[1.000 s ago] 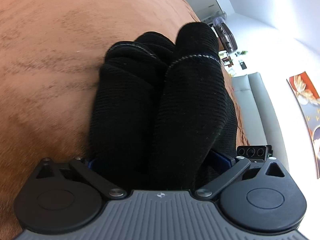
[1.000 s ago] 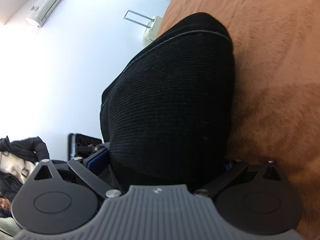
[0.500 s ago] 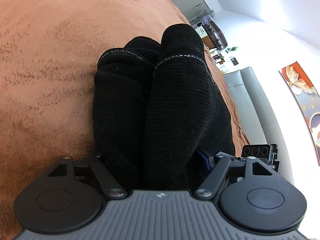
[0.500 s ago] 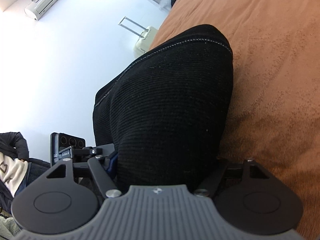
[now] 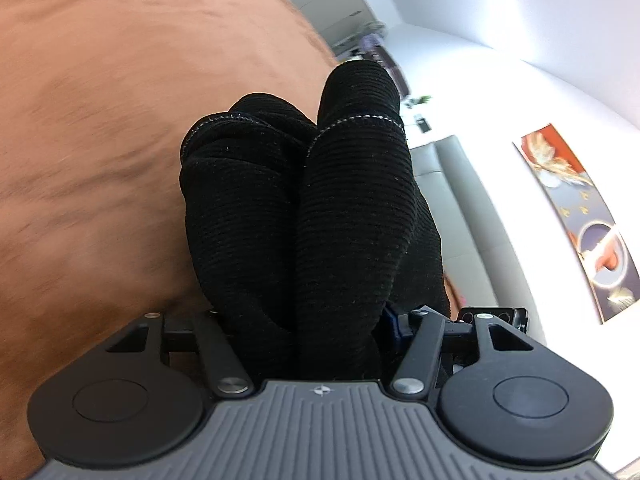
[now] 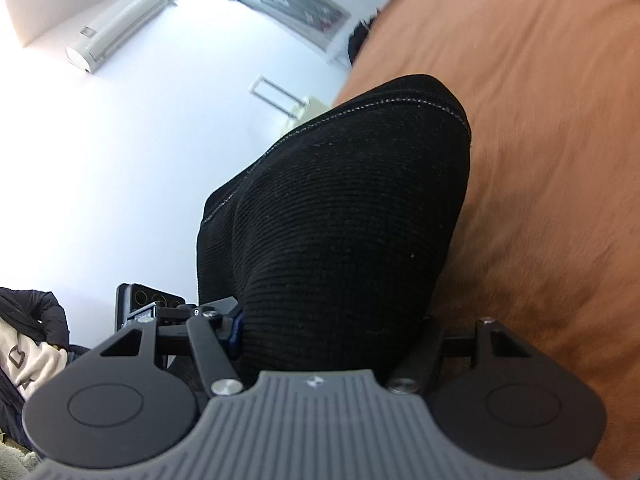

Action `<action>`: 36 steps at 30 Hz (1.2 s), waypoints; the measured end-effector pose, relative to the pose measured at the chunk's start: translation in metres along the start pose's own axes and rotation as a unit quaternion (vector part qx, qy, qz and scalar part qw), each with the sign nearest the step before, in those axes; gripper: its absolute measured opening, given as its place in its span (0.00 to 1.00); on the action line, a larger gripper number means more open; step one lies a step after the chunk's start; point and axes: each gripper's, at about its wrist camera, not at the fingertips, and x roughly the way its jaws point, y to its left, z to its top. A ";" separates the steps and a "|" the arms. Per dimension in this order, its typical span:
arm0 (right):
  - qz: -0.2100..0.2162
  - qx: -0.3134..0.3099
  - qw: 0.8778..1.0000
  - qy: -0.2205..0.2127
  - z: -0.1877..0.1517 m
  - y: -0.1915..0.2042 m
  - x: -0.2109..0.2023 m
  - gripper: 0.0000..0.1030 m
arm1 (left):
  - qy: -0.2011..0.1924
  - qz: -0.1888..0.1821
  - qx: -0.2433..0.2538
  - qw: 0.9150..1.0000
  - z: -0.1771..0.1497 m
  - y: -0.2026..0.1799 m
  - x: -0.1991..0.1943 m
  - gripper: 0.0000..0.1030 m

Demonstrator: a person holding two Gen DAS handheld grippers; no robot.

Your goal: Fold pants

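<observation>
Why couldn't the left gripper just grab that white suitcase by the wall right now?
Probably not: the left gripper is shut on the black pants, so it is occupied, and the suitcase shows only in the right wrist view, beyond the brown bedspread.

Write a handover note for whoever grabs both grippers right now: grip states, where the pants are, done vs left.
Left gripper: shut on the black pants, two bunched layers of fabric between its fingers.
Right gripper: shut on the pants too, one thick bundle with a stitched hem at the far end.
Pants: held up off the brown blanket, hanging between both grippers; the rest is hidden.
Done: both grips secured, fabric lifted.
Left: likely lay the held end down to make the fold, release, smooth. How many folds are done cannot be told.
</observation>
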 end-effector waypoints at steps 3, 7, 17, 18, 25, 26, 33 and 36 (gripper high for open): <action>-0.001 -0.011 1.000 -0.027 0.015 0.009 -0.028 0.59 | 0.004 -0.018 0.021 1.000 0.018 -0.028 0.019 0.65; -0.017 -0.027 0.998 -0.058 0.040 0.016 -0.072 0.59 | 0.022 -0.042 0.041 0.998 0.036 -0.064 0.068 0.65; -0.082 -0.021 0.992 -0.096 0.078 -0.030 -0.186 0.58 | 0.078 -0.077 0.050 0.993 0.030 -0.115 0.204 0.66; -0.087 -0.017 0.991 -0.097 0.078 -0.035 -0.188 0.58 | 0.085 -0.078 0.047 0.992 0.028 -0.115 0.217 0.66; -0.101 0.026 0.989 -0.105 0.070 -0.106 -0.208 0.58 | 0.124 -0.061 0.030 0.990 0.003 -0.103 0.263 0.66; -0.101 0.032 0.989 -0.104 0.067 -0.114 -0.207 0.58 | 0.129 -0.057 0.028 0.990 0.000 -0.099 0.270 0.66; -0.084 0.063 0.989 -0.102 0.065 -0.173 -0.217 0.59 | 0.133 -0.049 0.029 0.990 -0.009 -0.092 0.282 0.66; -0.075 0.068 0.990 -0.101 0.059 -0.183 -0.216 0.59 | 0.132 -0.042 0.023 0.990 -0.013 -0.089 0.285 0.66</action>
